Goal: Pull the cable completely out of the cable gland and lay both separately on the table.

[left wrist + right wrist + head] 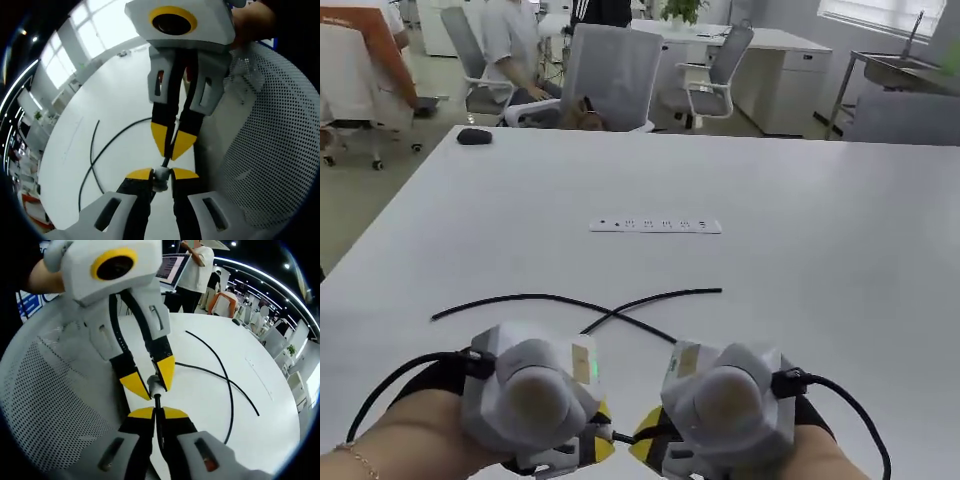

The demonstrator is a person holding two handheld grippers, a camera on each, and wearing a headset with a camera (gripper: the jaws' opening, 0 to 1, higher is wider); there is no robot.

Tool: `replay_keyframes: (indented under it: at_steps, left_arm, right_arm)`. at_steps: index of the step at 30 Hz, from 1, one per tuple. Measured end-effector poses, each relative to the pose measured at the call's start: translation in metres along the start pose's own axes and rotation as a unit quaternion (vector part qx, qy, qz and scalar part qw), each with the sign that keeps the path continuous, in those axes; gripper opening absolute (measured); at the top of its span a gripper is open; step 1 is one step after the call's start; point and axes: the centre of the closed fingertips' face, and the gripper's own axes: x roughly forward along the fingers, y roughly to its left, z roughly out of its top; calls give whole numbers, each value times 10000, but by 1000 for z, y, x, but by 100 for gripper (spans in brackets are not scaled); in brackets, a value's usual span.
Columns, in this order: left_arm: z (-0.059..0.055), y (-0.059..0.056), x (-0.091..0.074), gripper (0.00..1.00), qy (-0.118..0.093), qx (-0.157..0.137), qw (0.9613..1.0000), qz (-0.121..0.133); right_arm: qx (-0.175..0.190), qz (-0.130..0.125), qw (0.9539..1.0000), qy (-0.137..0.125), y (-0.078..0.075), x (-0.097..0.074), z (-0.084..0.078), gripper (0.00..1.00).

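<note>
I have both grippers low at the near edge of the white table, tips facing each other and almost touching. The left gripper is pressed together on the cable gland, a small pale grey piece caught between its yellow tips. The right gripper is pinched on the black cable just beside the gland, with only a short bare stretch of cable between the two sets of tips. From the right gripper view I see the cable running straight out of the gland into my right jaws, so the two are not yet apart, and both are held above the table. The rest of the cable lies on the table just beyond the grippers, its two runs crossing each other in a loose X, one end trailing off to the left, the other to the right. Farther out, near the middle of the table, lies a white power strip, and a dark mouse sits at the far left corner.
</note>
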Motion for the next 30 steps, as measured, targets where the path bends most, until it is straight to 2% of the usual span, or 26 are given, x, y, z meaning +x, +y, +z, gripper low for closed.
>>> replay_keyframes:
  at_steps: [2, 5, 6, 9, 11, 13, 15, 16, 17, 18, 20, 21, 22, 23, 24, 25, 27, 30]
  left_arm:
    - [2, -2, -2, 17, 24, 359, 9993, -58]
    - [-4, -8, -1, 24, 158, 701, 9974, -109]
    - [-9, -7, 1, 24, 312, 868, 9957, -5]
    - [-14, -10, 4, 18, 395, 858, 9955, 76]
    - [-14, -10, 6, 18, 418, 854, 9954, 152]
    - [-15, -9, 10, 18, 557, 885, 9942, 254]
    - [-16, -3, 14, 18, 773, 969, 9915, 394]
    - [-16, 2, 15, 17, 829, 924, 9908, 544]
    - [-16, 6, 15, 17, 840, 784, 9908, 709]
    - [-15, 7, 16, 17, 766, 518, 9925, 802]
    - [-12, 1, 16, 17, 730, 563, 9931, 728]
    - [-14, 0, 14, 16, 853, 649, 9916, 730]
    - [-19, -3, 11, 15, 1065, 680, 9898, 662]
    - [-17, -4, 11, 15, 1051, 733, 9894, 685]
    - [-17, -4, 10, 15, 1046, 697, 9897, 685]
    - [-18, -4, 8, 15, 1040, 659, 9900, 695]
    - [-20, -3, 5, 14, 1029, 495, 9907, 734]
    - [-23, -3, 4, 15, 997, 349, 9910, 823]
  right_arm:
    - [-118, 16, 9999, -95, 2, -1, 4, 3]
    - [-301, 62, 9990, -321, 6, -3, 15, 3]
    - [-353, 92, 9987, -356, 9, -3, 17, 3]
    - [-482, 209, 9978, -415, 16, -2, 21, 3]
    - [-605, 161, 9974, -349, 16, -1, 19, 3]
    - [-598, 135, 9978, -255, 14, 1, 15, 3]
    - [-553, 6, 9985, -54, 6, 3, 7, 3]
    - [-527, -60, 9986, 33, 3, 4, 3, 3]
    - [-528, -148, 9984, 145, -2, 4, -1, 3]
    - [-475, -225, 9983, 239, -7, 5, -6, 3]
    - [-105, -241, 9991, 347, -8, 4, -15, 4]
    - [-185, -272, 9983, 473, -10, 4, -20, 4]
    - [-313, -352, 9957, 794, -13, 1, -31, 4]
    - [-368, -395, 9947, 873, -15, 1, -35, 4]
    - [-233, -485, 9924, 1106, -19, 1, -44, 4]
    - [-221, -528, 9907, 1230, -22, 0, -49, 4]
    - [-141, -667, 9894, 1285, -29, -2, -53, 4]
    - [18, -814, 9850, 1524, -34, -7, -64, 5]
